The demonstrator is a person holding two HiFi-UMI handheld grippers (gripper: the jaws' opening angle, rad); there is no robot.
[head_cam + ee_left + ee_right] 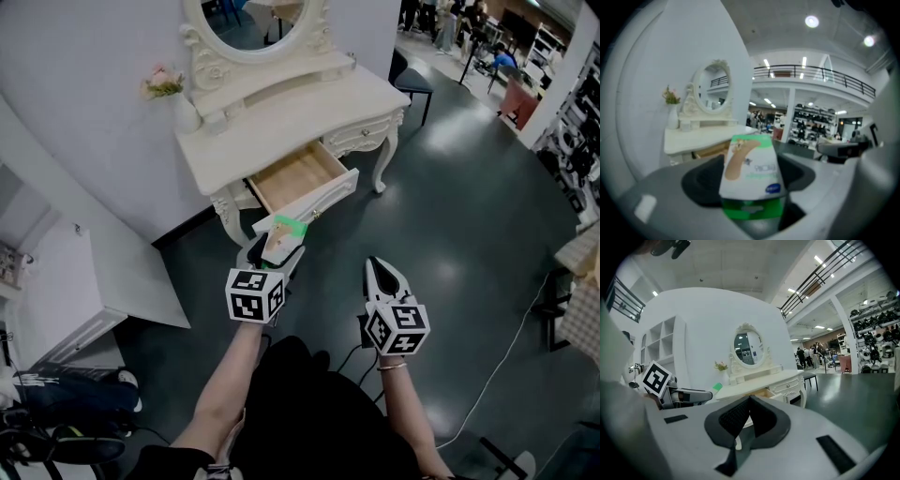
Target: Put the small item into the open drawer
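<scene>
A small white and green plaster box (281, 235) sits between the jaws of my left gripper (277, 247), which is shut on it. In the left gripper view the box (752, 173) stands upright in the jaws and fills the middle of the picture. The cream dressing table (281, 122) stands ahead, and its wooden drawer (298, 178) is pulled open just beyond the box. My right gripper (380, 270) hangs to the right over the dark floor. Its pads (740, 416) meet at the tips with nothing between them.
An oval mirror (258, 23) and a vase of flowers (178, 101) stand on the dressing table. A white cabinet (84, 281) is at the left, with dark bags (66, 412) below it. A black stool (412, 82) stands beyond the table, and a white cable (506, 361) crosses the floor at right.
</scene>
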